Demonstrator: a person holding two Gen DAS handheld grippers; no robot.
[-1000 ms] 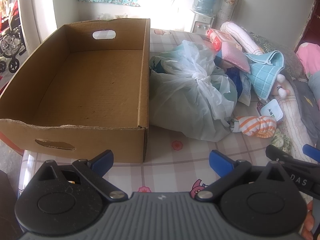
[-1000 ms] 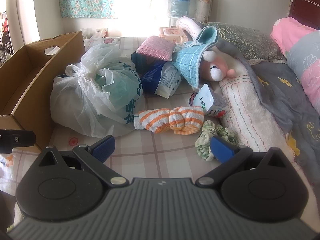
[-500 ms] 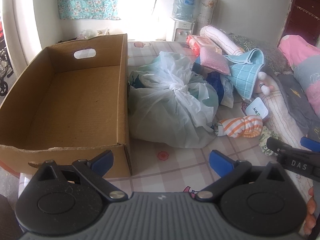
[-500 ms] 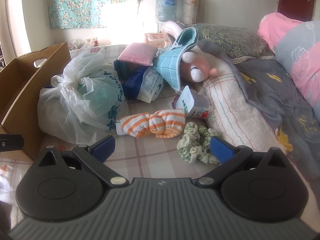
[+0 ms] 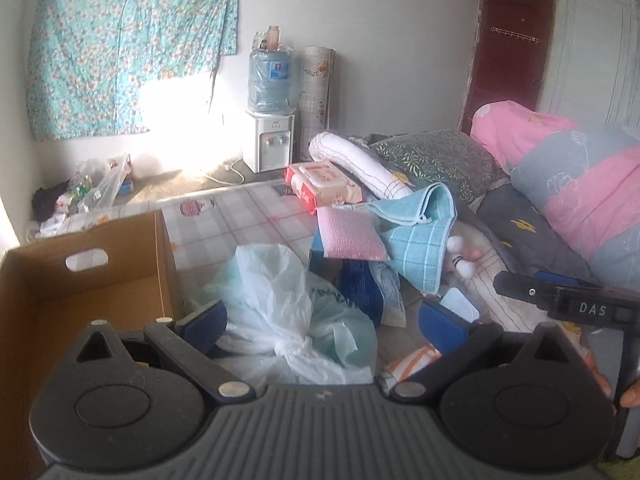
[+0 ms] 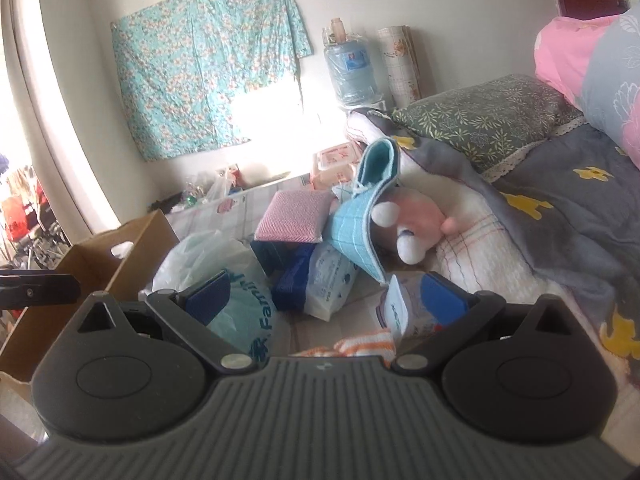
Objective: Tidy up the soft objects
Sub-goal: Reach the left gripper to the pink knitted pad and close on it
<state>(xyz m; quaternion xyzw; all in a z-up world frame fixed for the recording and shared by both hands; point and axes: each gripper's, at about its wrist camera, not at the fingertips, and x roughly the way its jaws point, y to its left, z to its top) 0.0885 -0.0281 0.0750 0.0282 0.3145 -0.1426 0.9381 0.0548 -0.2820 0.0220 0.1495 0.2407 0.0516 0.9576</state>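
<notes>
Barely begun: cardboard box (image 5: 60, 296) at left seemingly empty, soft pile (image 5: 360, 248) right of it untouched. Left gripper (image 5: 322, 318) and right gripper (image 6: 326, 294) wide open, holding nothing.

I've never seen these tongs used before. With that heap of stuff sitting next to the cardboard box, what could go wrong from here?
The pink sponge rests atop the pile under the draped blue checked cloth; pulling either out may well topple the rest.

The tied plastic bag is thin and slack, so the open left tongs might pinch only film and tear it or lose it.

Both tongs work close together here; the right tongs, also open, could bump the left ones.
</notes>
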